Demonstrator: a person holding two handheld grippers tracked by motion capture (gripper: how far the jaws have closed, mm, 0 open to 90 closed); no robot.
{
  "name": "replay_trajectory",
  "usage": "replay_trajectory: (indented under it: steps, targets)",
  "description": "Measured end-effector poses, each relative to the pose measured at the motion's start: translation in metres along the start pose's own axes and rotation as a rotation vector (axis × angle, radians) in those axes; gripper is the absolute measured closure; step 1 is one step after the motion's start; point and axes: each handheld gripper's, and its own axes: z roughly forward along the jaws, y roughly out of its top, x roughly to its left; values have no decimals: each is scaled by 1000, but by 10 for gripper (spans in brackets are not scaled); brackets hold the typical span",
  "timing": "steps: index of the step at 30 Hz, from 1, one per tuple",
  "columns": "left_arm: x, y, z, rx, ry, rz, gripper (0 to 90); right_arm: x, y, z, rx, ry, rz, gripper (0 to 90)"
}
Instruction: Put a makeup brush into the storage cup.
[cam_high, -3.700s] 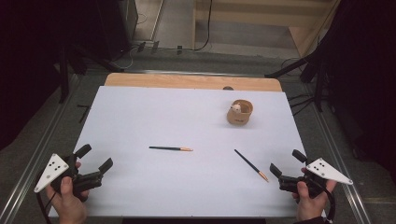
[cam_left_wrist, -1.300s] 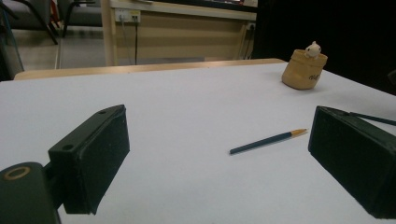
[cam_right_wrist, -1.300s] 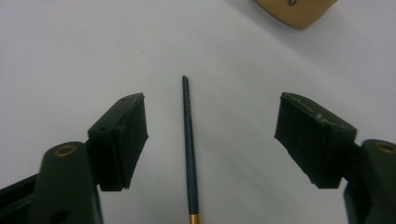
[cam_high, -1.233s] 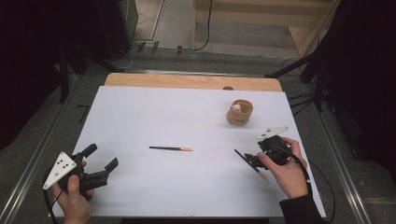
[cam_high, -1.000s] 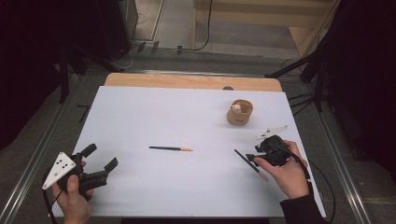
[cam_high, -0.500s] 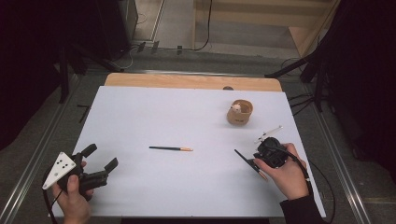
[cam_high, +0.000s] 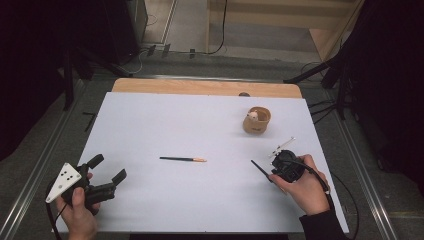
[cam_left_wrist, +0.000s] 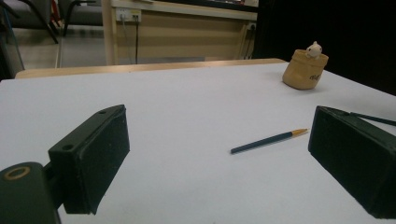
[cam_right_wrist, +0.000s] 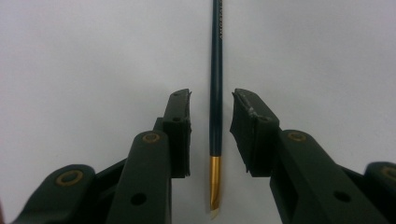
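Observation:
Two dark pencils with gold ends lie on the white table (cam_high: 165, 120). One pencil (cam_high: 182, 159) rests mid-table and also appears as pencil (cam_left_wrist: 268, 141) ahead of my left gripper (cam_left_wrist: 219, 154). That left gripper (cam_high: 107, 168) is held near the front left corner, open and empty. The other pencil (cam_right_wrist: 215, 93) lies between the jaws of my right gripper (cam_right_wrist: 211, 98), which points down at the table. Those jaws have just been closing, and a gap still shows on each side of the pencil. From above, the right gripper (cam_high: 279, 172) covers most of this pencil (cam_high: 260, 169).
A tan cup (cam_high: 257, 121) with a small white figure in it stands at the back right, shown as the cup (cam_left_wrist: 304, 70) from the left gripper. A wooden strip (cam_high: 200, 87) runs along the far table edge. Dark stands and cables surround the table.
My right hand came in from the front right corner and turned down over the right pencil, then crept a little nearer and left. The left gripper has stayed put.

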Motion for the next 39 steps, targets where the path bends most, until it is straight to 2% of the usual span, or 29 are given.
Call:
replay_trajectory:
  steps: [12,22,39]
  targets:
    - [0,0,-1,-2,4,-1,58,3,1,9,44,-7,-7,720]
    - [1,0,-1,-1,5,0,58,0,-2,18,81,12,-4,777]
    - [0,1,-2,-1,8,-1,59,-1,-3,19,73,9,1,804]
